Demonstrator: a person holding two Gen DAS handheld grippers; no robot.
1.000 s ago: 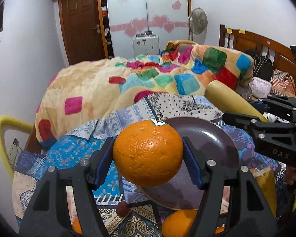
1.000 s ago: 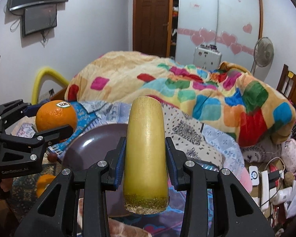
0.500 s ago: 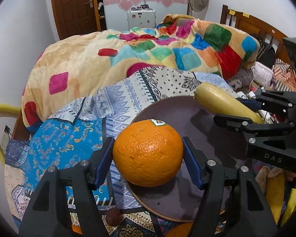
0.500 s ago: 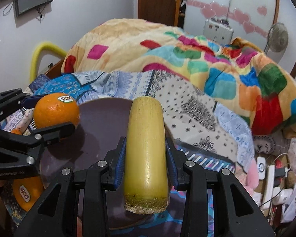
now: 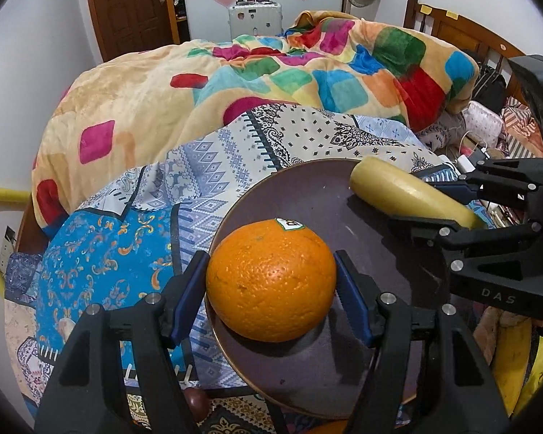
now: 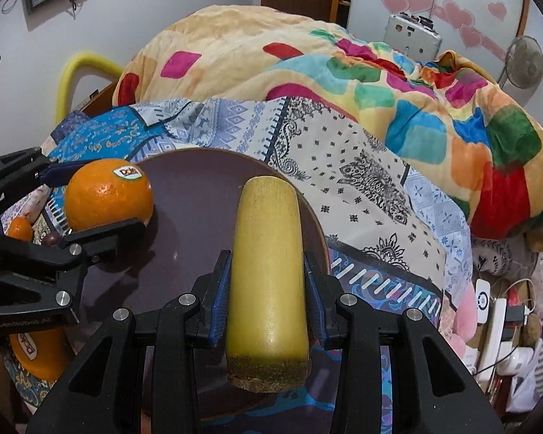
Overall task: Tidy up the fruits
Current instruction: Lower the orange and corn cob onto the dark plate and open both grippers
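Both grippers have dropped toward the plate (image 5: 257, 195): left gripper (image 5: 271, 282) clamps the orange (image 5: 270, 279) at its 7 o'clock edge, right gripper (image 6: 268, 282) clamps the yellow stalk (image 6: 268, 256) at 3 o'clock; release seems close.

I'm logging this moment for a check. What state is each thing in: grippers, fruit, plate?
left gripper: shut on the orange, over the plate
right gripper: shut on the yellow stalk
orange: gripped, sticker up
yellow stalk: gripped, cut end toward the camera
plate: on the bedspread; contact with the fruit unclear
second orange: loose beside the plate
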